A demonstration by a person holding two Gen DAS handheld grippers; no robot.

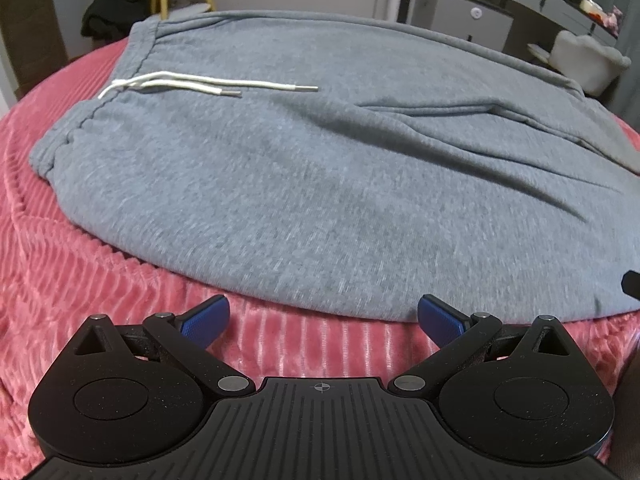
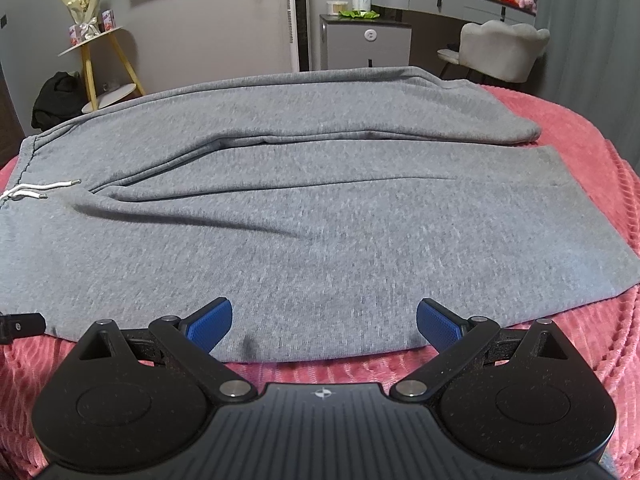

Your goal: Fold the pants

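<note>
Grey sweatpants [image 1: 304,168] lie spread flat across a pink ribbed blanket [image 1: 80,280] on the bed, waistband to the left, legs running off to the right. From the left gripper [image 1: 323,320] you get the waist end: the gathered elastic band and the white drawstring [image 1: 208,84], its two metal-tipped ends laid over the front. The right wrist view shows what that one cuts off: both leg hems at the right, the far leg's cuff [image 2: 516,130] lying apart from the near leg's straight hem, with a long crease running between the legs. It also catches a yellow-legged side table [image 2: 104,52] and a pale chair [image 2: 504,46] beyond the bed. The right gripper [image 2: 324,320] hangs over the near edge of the pants; the left one sits just short of that edge, above the blanket. Both have jaws spread wide, blue pads [image 2: 210,322] holding nothing. The fabric is soft and faintly rumpled.
</note>
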